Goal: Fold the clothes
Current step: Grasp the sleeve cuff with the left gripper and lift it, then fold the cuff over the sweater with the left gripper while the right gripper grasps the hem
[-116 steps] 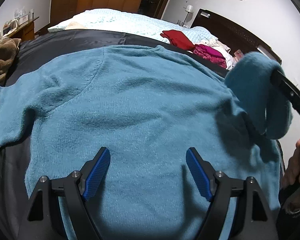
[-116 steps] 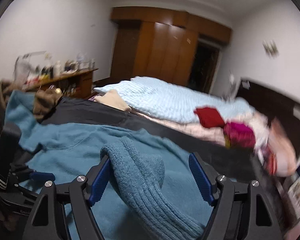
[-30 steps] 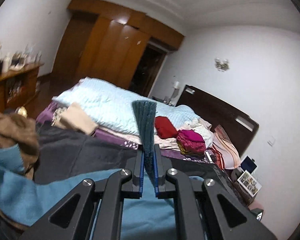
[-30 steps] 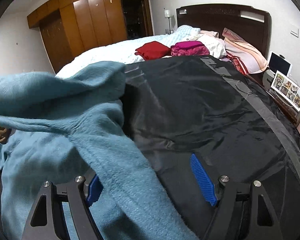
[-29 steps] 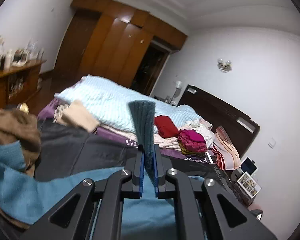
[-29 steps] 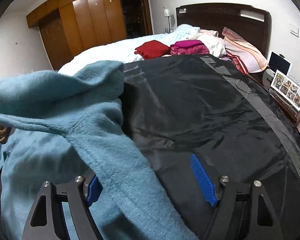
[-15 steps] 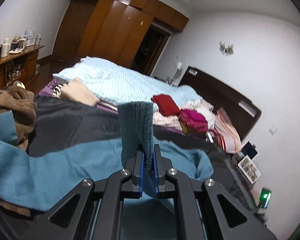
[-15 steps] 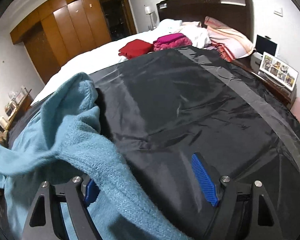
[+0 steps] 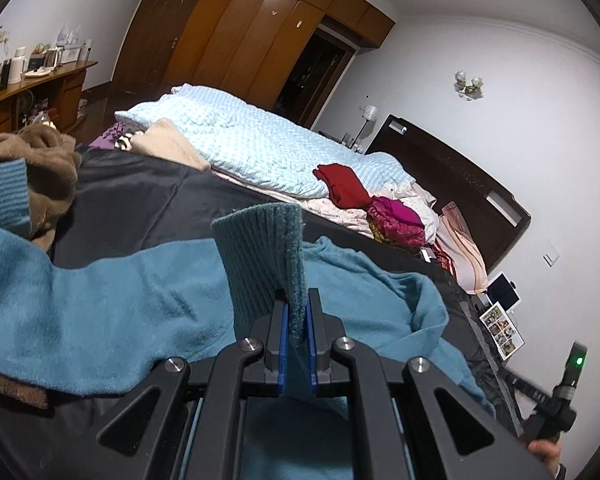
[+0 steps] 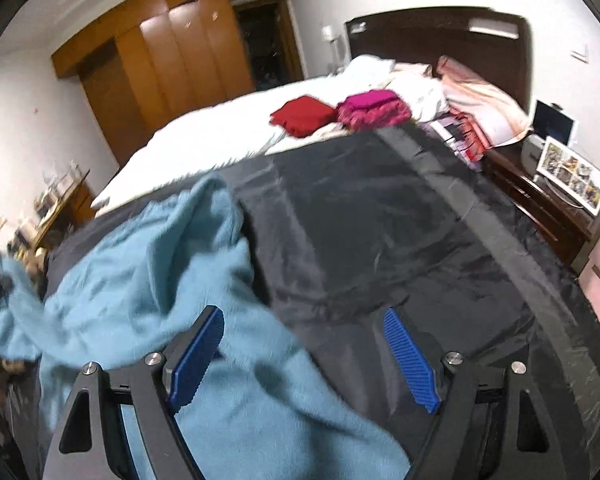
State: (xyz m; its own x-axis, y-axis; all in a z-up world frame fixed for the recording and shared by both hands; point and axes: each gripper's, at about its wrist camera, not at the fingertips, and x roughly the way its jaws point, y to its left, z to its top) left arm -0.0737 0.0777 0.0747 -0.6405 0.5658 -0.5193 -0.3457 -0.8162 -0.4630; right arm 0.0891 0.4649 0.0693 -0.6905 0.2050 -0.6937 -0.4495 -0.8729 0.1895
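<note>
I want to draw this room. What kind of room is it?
It looks like a bedroom. There is a big bed with a dark headboard, and a tall wooden wardrobe stands against the wall.

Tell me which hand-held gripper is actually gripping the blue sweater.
The left hand-held gripper: it is shut on the blue sweater at its ribbed edge. The right hand-held gripper is open, gripping nothing.

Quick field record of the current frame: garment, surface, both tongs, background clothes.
garment: blue sweater, spread loosely, partly bunched
surface: black sheet on the bed
left tongs: shut on the sweater's ribbed edge, which stands upright
right tongs: open, empty, sweater beneath
background clothes: red garment and magenta garment, near the headboard
</note>
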